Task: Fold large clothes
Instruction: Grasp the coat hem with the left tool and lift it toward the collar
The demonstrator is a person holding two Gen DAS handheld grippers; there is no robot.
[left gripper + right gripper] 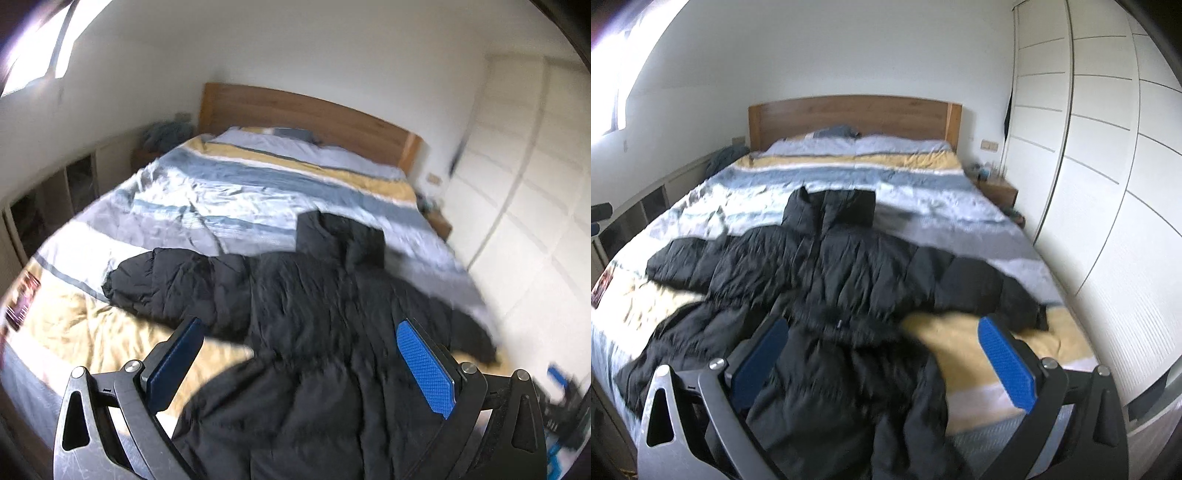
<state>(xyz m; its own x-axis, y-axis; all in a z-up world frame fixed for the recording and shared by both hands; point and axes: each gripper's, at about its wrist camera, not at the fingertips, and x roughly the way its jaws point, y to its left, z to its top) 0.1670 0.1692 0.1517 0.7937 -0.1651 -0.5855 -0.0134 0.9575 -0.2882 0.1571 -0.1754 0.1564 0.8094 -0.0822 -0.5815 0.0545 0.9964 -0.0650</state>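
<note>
Black quilted puffer coat (849, 273), spread flat, sleeves out to both sides, collar toward the headboard

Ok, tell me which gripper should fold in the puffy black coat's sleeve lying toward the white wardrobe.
Right, probably. The right gripper hangs open with that sleeve just ahead of its right finger; the left gripper faces the coat's body.

Left gripper (299, 363) low centre of frame, jaws spread wide, empty. Right gripper (882, 360) likewise, blue pads (1006, 363) parted.
</note>
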